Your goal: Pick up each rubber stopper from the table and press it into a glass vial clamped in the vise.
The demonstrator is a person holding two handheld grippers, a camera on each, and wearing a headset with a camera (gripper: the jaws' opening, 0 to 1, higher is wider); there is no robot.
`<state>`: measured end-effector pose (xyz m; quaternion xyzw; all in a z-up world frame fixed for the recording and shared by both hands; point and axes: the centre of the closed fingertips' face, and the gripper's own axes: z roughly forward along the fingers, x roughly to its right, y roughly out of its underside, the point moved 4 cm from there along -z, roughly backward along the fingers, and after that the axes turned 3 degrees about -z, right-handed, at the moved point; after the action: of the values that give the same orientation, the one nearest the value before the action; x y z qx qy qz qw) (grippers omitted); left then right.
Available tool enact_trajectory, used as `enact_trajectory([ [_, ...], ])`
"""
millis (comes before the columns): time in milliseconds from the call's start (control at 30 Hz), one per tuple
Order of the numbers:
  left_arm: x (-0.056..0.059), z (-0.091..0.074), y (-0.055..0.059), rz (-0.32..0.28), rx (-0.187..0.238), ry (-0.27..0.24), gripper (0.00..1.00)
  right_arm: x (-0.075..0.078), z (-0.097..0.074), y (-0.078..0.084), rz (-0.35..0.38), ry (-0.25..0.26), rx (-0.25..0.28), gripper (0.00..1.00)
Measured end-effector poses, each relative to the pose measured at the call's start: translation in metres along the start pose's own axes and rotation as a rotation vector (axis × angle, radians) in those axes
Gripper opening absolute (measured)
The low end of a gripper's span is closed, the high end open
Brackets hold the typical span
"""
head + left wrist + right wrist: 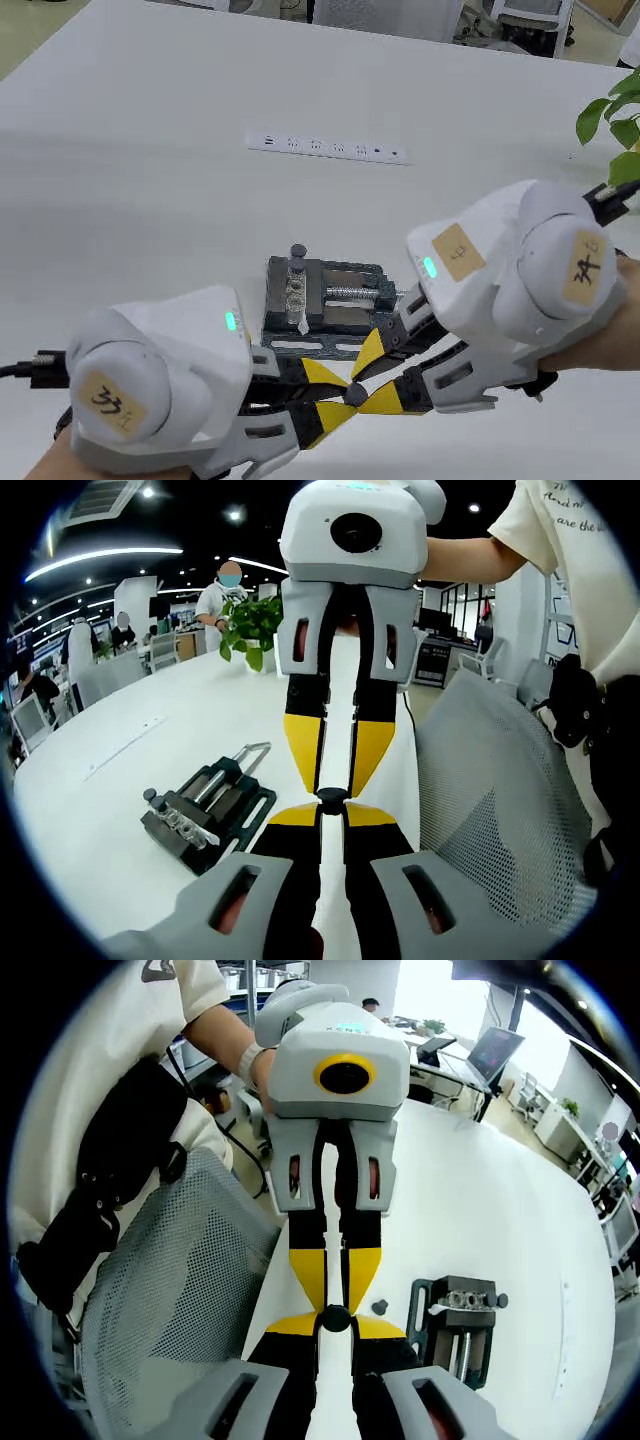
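Observation:
A small dark rubber stopper sits at the point where both grippers' yellow tips meet, just in front of the vise. My left gripper comes from the lower left, my right gripper from the right, tip to tip. Each pair of jaws is closed down on the stopper. The dark vise stands on the white table and clamps a row of glass vials, with a dark round cap at the row's far end. A loose stopper lies on the table beside the vise.
A white power strip lies across the table beyond the vise. A green plant stands at the right edge. A grey mesh chair is close behind the table's near edge, next to the person's body.

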<state>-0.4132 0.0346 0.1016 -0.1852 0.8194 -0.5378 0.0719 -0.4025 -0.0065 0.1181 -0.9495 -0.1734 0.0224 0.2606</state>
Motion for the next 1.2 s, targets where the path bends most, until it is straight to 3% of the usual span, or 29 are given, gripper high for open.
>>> enact_trajectory([
  [200, -0.001, -0.001, -0.002, 0.001, 0.01, -0.001, 0.03, 0.001, -0.002, 0.002, 0.021, -0.005, 0.012, 0.08],
  [500, -0.005, -0.002, -0.003, -0.067, 0.057, -0.012, 0.03, 0.006, -0.005, 0.003, 0.035, 0.016, 0.025, 0.07],
  [1200, -0.01, -0.004, -0.005, -0.094, 0.117, -0.045, 0.04, 0.014, -0.007, -0.001, 0.047, -0.005, 0.025, 0.06],
])
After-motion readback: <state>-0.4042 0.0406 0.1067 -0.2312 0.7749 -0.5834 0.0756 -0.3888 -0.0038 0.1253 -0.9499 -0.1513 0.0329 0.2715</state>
